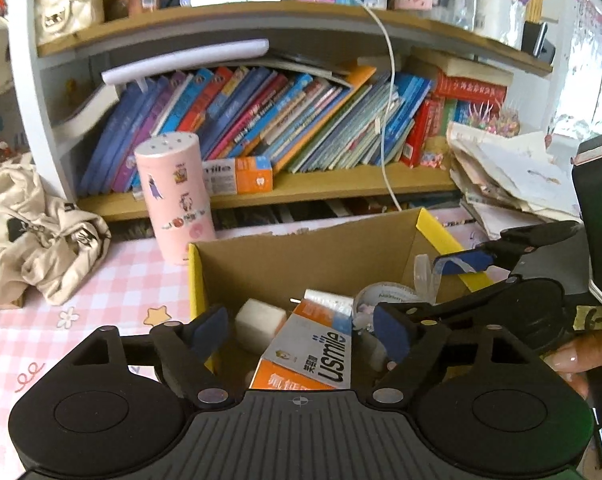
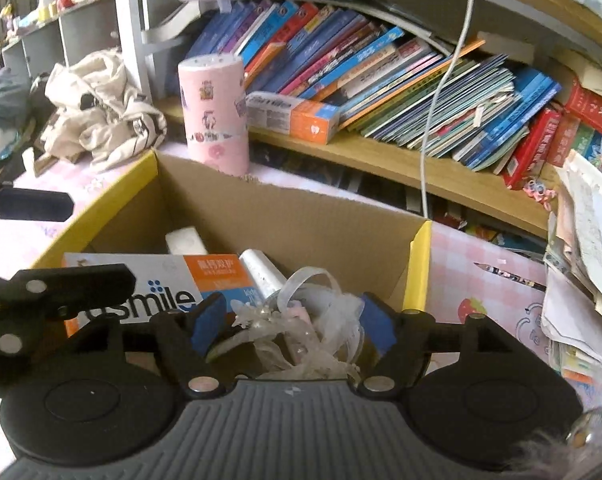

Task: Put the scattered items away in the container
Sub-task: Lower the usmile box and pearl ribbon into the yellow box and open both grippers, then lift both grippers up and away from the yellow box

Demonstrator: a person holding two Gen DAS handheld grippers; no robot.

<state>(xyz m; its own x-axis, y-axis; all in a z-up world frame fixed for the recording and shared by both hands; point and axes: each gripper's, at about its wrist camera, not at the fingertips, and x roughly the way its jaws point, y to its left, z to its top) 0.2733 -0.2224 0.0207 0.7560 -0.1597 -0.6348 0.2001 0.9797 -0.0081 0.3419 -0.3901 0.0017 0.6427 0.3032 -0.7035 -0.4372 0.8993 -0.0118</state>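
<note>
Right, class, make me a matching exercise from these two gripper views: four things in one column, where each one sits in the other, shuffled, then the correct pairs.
Things
1. usmile box
2. pink cylinder with stickers
3. second toothpaste box
4. cream cloth bag

Places
A. on the wooden shelf in front of the leaning books
B. crumpled on the pink checked tablecloth, left of the shelf unit
C. inside the cardboard box
D. upright on the tablecloth just behind the cardboard box

Pairs: 1-C, 2-D, 3-A, 4-B
</note>
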